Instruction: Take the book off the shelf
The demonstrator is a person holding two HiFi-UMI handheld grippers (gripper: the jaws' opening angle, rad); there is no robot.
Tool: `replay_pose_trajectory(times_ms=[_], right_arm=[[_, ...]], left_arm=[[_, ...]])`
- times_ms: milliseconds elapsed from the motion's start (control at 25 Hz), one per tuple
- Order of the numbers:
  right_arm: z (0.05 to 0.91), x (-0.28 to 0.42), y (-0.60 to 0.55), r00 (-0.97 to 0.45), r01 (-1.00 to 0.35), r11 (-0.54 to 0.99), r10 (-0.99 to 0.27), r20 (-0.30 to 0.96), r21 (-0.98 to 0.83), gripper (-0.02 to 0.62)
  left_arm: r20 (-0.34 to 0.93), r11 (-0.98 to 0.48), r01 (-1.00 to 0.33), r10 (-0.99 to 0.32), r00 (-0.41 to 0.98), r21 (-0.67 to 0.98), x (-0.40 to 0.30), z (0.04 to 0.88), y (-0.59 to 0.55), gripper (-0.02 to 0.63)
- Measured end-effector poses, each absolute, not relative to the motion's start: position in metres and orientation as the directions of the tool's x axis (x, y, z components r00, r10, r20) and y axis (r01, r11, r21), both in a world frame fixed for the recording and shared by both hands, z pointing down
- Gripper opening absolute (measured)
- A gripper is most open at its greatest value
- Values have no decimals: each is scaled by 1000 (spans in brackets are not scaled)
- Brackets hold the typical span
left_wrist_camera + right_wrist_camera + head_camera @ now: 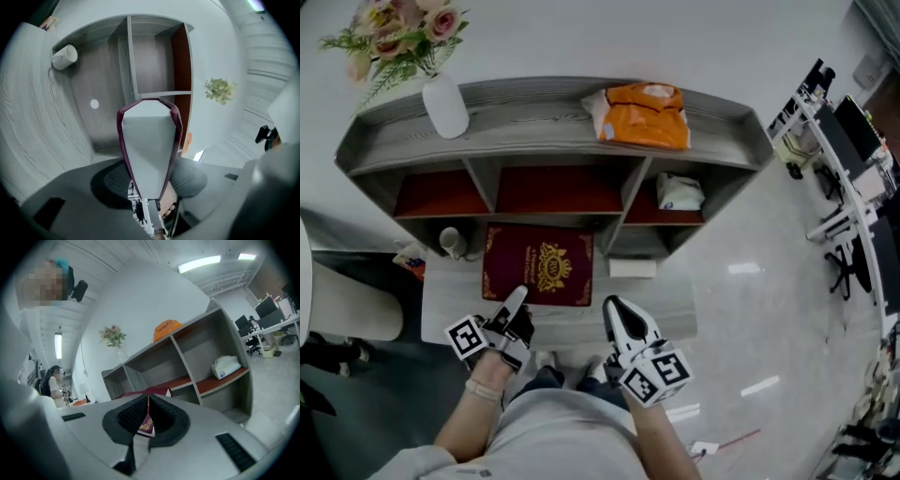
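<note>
White wall behind a grey shelf (544, 117). Book (537, 264) flat, cover up, on the desk (666, 300) at the shelf's foot, its near-left corner clamped in the left hand-held gripper (517, 302). Right hand-held gripper (617, 311) clenched on nothing, just off the book's near-right corner. Best kept level and drawn straight toward the near side. Probably heavy for a one-corner hold, so worth propping from the right.
</note>
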State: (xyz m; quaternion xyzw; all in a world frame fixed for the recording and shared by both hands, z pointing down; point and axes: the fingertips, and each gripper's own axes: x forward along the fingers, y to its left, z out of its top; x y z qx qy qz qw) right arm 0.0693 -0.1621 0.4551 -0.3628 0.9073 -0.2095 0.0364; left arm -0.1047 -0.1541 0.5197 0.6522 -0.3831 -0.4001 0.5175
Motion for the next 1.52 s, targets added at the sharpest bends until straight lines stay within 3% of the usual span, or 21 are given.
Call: replay_pose_trajectory(times_ms=[640,1520], right_arm=[[441,-2,-182,-854,-484,777,-519,25,-401,21],[394,-55,-201,-920,-349,884,-386,-67,-310,21]], left_arm=[[-183,-227,-229,-962,201,946,-179,467,-109,229],[-299,-318,-203,-947,121,926,-205,425,-123,229]])
